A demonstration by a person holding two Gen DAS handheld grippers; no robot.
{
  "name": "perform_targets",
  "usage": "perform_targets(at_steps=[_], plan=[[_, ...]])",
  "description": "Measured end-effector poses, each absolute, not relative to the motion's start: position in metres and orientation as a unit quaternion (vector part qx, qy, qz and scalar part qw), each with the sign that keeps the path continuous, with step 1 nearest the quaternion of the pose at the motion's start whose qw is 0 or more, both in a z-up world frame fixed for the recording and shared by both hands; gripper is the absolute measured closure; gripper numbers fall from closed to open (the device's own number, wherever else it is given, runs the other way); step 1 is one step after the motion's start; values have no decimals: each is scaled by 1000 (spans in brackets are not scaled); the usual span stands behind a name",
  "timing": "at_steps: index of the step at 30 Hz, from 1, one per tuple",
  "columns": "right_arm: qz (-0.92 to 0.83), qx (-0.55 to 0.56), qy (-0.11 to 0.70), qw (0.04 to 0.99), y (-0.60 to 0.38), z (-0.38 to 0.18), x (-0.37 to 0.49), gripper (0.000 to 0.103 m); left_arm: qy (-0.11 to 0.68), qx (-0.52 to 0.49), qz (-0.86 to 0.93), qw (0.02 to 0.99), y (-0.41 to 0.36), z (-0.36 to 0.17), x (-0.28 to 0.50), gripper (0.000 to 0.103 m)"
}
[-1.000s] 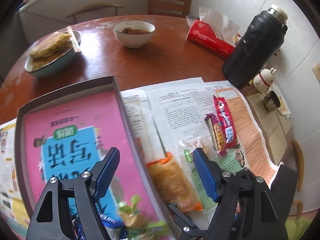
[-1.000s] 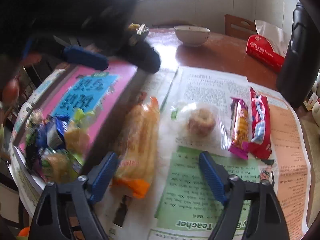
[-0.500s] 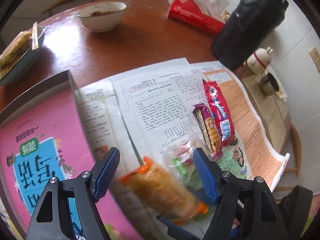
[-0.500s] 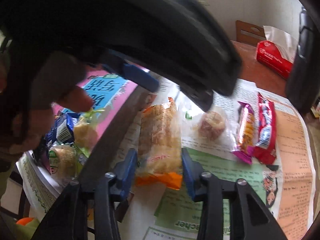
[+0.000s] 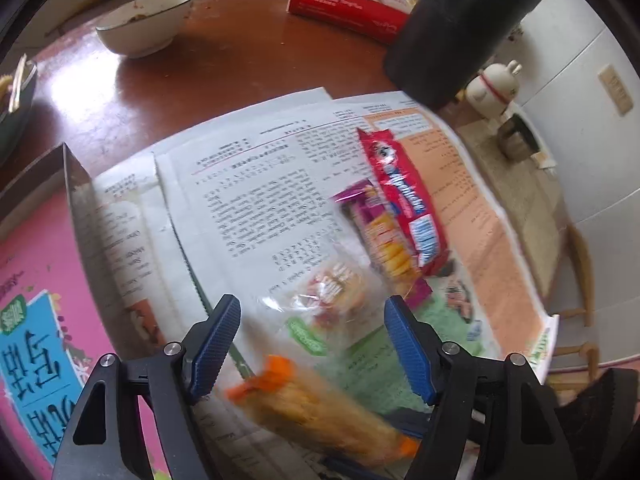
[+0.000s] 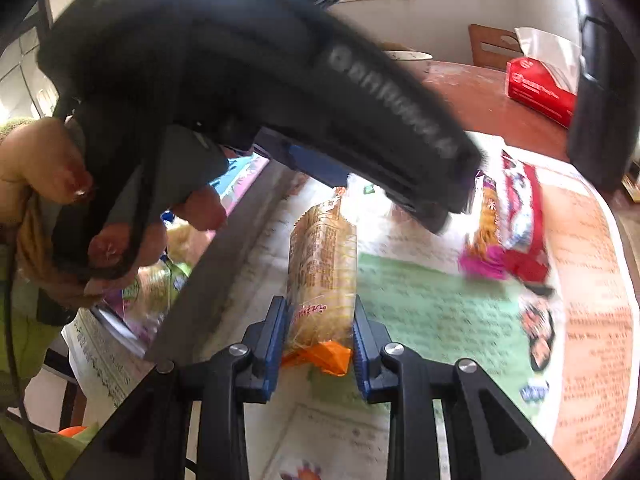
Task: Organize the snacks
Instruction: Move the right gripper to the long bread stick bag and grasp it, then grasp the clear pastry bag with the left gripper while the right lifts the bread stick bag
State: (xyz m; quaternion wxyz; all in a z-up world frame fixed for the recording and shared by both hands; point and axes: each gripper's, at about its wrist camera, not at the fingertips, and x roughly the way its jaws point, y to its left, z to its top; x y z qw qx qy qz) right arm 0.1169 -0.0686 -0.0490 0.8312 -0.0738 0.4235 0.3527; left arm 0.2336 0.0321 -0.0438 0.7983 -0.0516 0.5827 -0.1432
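My right gripper [image 6: 319, 334] is shut on the orange-ended bread pack [image 6: 322, 268], near its orange end; the pack also shows blurred in the left wrist view [image 5: 320, 412]. My left gripper [image 5: 312, 340] is open above a clear-wrapped round pastry [image 5: 332, 292]. A purple biscuit pack [image 5: 380, 240] and a red snack pack [image 5: 404, 196] lie side by side on the newspaper [image 5: 260, 184]. The pink-lined box [image 5: 40, 280] is at the left, with several snacks [image 6: 156, 288] inside.
A black flask [image 5: 456, 28], a red tissue box [image 5: 340, 0] and a white bowl [image 5: 144, 24] stand on the brown table [image 5: 240, 60]. A small white figurine [image 5: 492, 88] is by the wall. The left gripper's body [image 6: 280, 80] fills the upper right wrist view.
My right gripper closed on the bread pack. My left gripper moved right from over the box to above the round pastry, staying open.
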Motion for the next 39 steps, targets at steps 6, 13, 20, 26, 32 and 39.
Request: perform_targets(at_steps=[6,13,20,26,32,39], plan=[[331,-61,422,842,-86,-44,111,75,576,-76,-144,801,34,-44,236,63],[325,-54,412,850,-97,-40,102,78,572,-78,-133,805,29,-47,234,65],[329,-54,409,850,-106,-40,101,79,568,-91,-130,808,38,-46,220,65],[340,-64,411,843,-105,-40,98,79,557,-73,-133,817,40,-35,202,65],[347,-71,411,840,-103,-42,94,79,559,-69,-143,814,40,-38,202,64],[346,-76,409,841,-97,-42,98,78,555,-54,-136,819,36,-38,204,36]])
